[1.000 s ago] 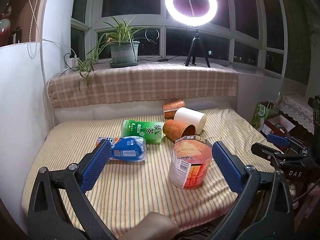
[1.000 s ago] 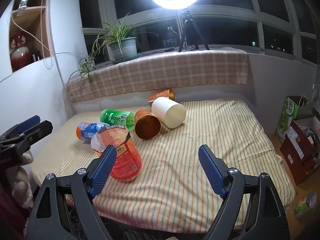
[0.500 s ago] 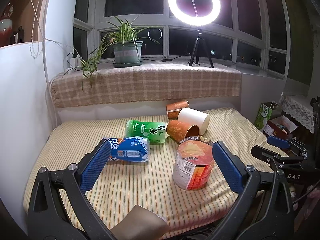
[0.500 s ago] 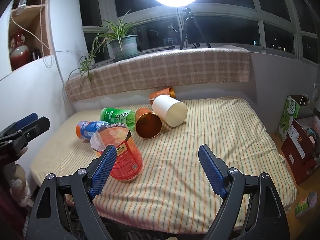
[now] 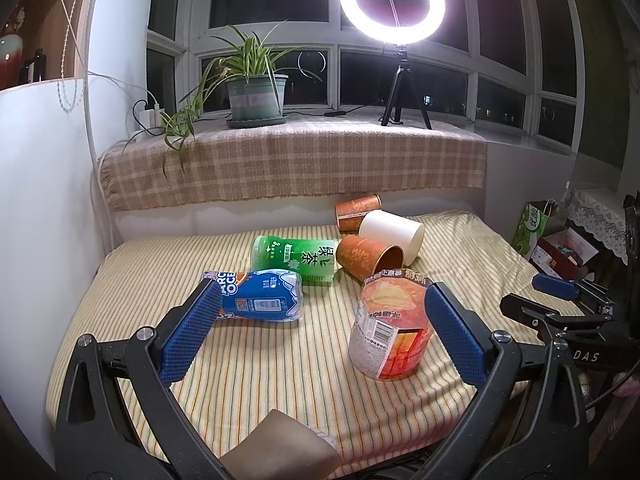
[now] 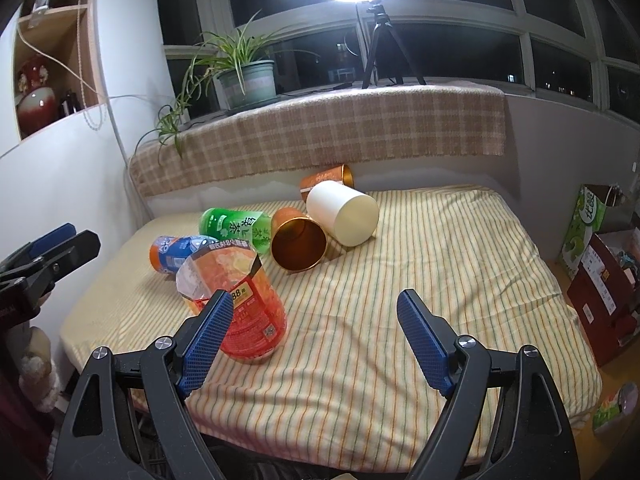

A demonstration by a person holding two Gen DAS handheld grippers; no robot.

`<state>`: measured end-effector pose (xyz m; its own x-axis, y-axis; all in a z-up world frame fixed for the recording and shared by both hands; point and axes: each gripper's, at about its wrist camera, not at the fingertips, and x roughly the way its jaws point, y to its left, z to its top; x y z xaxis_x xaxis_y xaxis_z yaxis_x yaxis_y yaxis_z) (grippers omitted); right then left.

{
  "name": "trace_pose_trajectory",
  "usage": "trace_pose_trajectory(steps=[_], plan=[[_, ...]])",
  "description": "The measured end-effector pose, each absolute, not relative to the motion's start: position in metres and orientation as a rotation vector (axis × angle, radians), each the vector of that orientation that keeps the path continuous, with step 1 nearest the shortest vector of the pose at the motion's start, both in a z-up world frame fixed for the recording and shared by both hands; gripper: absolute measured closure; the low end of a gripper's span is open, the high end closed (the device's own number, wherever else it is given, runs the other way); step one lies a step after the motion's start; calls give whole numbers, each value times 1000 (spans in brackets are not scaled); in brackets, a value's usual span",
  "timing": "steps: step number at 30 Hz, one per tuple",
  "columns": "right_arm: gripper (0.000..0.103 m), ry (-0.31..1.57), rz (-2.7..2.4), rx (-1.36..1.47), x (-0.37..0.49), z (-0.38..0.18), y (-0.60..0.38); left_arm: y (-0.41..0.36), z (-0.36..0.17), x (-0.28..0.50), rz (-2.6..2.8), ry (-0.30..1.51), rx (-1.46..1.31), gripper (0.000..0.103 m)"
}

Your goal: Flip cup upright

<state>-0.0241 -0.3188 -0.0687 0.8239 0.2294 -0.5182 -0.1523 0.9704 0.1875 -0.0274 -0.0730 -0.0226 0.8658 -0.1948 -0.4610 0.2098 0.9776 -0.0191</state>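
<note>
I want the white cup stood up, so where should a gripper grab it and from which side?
Likely best across the white cup mid-wall, from above, with the right gripper. It lies on its side, closed base toward the camera, an orange cup against its left, its right side free.

The green bottle reads "绿茶". The blue bottle shows "OCE". The red noodle cup bears "88". The right gripper's body reads "DAS".
</note>
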Motion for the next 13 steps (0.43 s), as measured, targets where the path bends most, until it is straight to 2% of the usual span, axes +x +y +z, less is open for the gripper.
trace_pose_trajectory(steps=[13], plan=[[19, 579, 215, 137, -19, -71, -315, -72, -27, -23, -203, 486, 42, 0]])
